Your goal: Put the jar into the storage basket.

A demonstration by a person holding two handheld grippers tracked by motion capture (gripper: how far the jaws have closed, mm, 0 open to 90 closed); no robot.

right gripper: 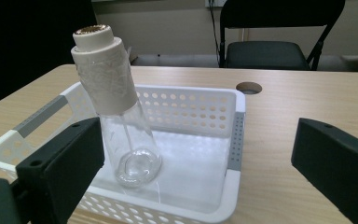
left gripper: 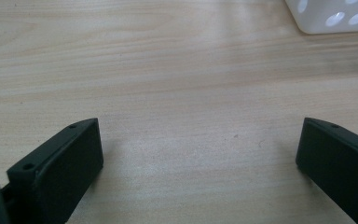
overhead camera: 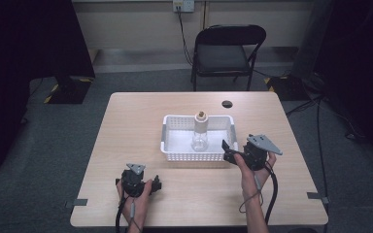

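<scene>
1. High view: a white perforated basket (overhead camera: pixel 175 145) sits near the middle of the wooden table (overhead camera: pixel 136 126). A clear bottle (overhead camera: pixel 200 133) with a white wrapped neck and a gold-topped cap stands upright inside it, toward the basket's front right. The right gripper (overhead camera: pixel 229 149) is held just off the basket's 4 o'clock corner, jaws pointing at about 10 o'clock toward the bottle and spread apart, holding nothing. The left gripper (overhead camera: pixel 156 184) rests low on the table at the basket's 7 o'clock, well apart from it, jaws pointing toward 3 o'clock. A black folding chair (overhead camera: pixel 228 48) stands beyond the table at 12 o'clock, and a round cable hole (overhead camera: pixel 227 104) lies in the tabletop at the basket's 1 o'clock.

2. Left gripper view: the left gripper's (left gripper: pixel 198 149) jaws stand wide apart over bare wood, with nothing between them. A corner of the basket (left gripper: pixel 335 18) shows at 1 o'clock.

3. Right gripper view: the right gripper's (right gripper: pixel 198 154) jaws are wide open, framing the basket (right gripper: pixel 235 135). The bottle (right gripper: pixel 121 116) stands on the basket floor at about 10 o'clock, just beside the left jaw; whether it touches the jaw cannot be told. The cable hole (right gripper: pixel 249 87) lies at 12 o'clock, and the chair (right gripper: pixel 270 46) is behind it.
</scene>
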